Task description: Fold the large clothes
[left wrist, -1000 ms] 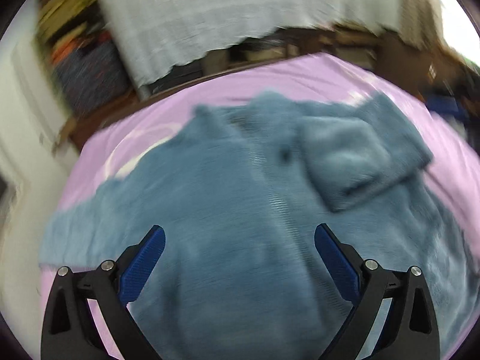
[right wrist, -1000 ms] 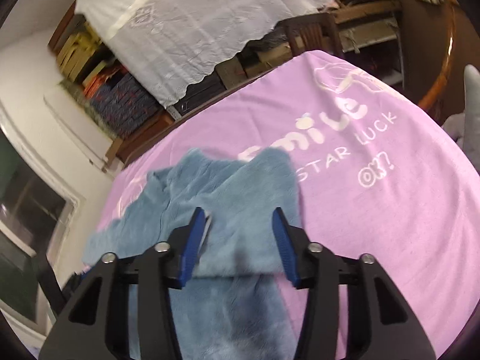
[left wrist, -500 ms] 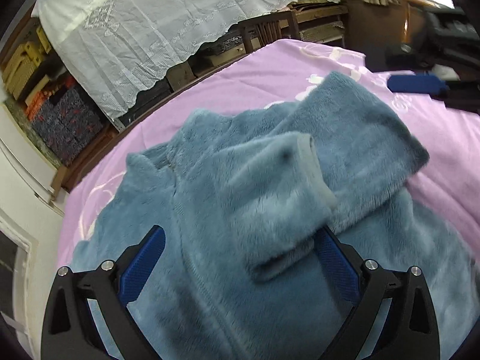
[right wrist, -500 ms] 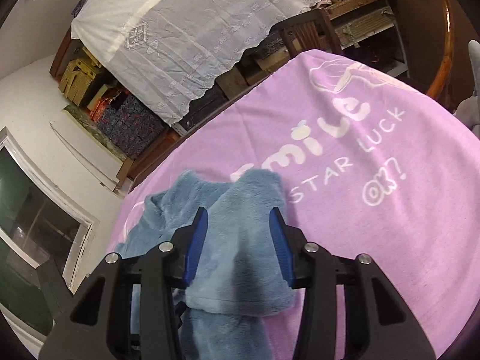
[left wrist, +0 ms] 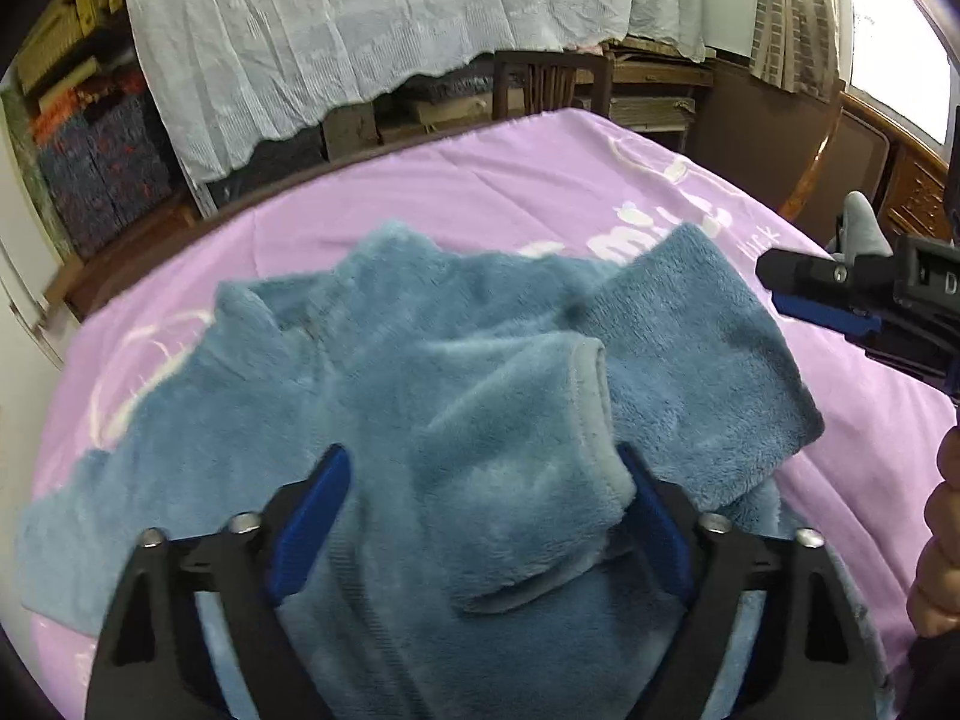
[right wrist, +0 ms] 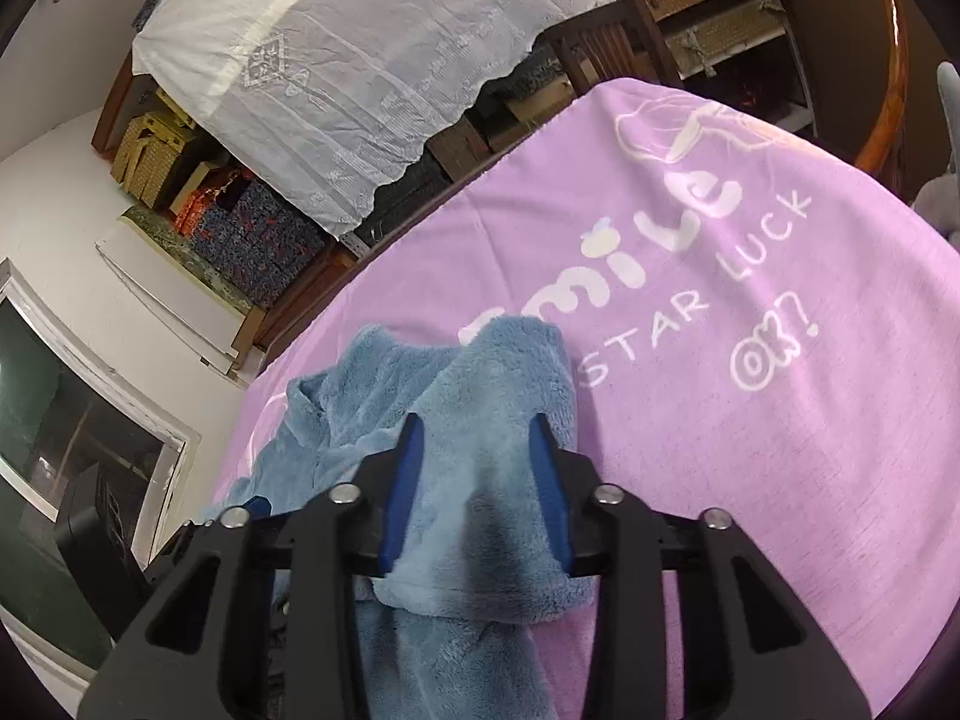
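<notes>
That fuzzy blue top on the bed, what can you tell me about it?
The blue top looks like thick, plushy fleece with a collar at its far end. It lies spread on the purple blanket, both sleeves folded in across the body, grey cuff edges showing. The open left tool straddles one sleeve; whether it touches is unclear.

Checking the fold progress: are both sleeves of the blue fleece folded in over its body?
Yes: in the left wrist view both sleeves lie folded across the fleece body.

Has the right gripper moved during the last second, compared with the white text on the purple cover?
Cannot tell. The right gripper hangs over the blue fleece, left of the white text, much as before; the camera moves with it.
</notes>
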Demonstrator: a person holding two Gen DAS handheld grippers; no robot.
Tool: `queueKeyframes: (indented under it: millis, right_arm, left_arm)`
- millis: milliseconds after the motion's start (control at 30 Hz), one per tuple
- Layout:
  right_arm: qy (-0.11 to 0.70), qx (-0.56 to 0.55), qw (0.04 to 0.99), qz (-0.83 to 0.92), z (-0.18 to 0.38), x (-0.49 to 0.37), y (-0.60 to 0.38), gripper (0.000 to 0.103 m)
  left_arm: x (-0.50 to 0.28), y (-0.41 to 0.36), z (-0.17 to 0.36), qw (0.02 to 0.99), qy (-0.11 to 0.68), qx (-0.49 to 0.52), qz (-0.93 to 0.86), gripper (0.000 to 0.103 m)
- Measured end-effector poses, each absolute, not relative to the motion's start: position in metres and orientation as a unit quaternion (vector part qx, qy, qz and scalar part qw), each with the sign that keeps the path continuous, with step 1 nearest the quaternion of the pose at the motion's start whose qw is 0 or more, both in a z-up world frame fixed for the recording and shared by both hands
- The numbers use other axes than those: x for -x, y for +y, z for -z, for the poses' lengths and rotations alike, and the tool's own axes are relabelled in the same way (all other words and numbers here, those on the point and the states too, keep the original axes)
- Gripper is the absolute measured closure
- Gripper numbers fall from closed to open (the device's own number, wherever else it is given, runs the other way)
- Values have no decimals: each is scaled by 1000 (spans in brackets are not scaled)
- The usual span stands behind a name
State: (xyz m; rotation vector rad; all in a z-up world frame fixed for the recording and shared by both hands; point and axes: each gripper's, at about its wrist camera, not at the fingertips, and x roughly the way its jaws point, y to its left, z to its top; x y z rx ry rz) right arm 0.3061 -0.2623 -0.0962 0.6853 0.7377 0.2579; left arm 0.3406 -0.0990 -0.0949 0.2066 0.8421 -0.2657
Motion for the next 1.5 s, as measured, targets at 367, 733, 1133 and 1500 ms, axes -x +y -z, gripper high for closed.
queueKeyframes:
  millis: [367, 733, 1133, 1500]
  right_arm:
    - [350, -340, 864, -125, 99, -307, -267, 69]
    - [338, -328, 870, -145, 93, -305, -260, 70]
    - [434, -190, 872, -123, 114, -320, -209, 87]
    - [417, -238, 872, -92, 112, -316, -240, 87]
  left_arm:
    - [-344, -65, 75, 913, 390, -29, 120, 82]
    - [-314, 29, 64, 932, 355, 48, 58, 82]
    - [-305, 79, 87, 927, 362, 90, -34, 36]
    - [-297, 79, 72, 927, 360, 103, -13, 36]
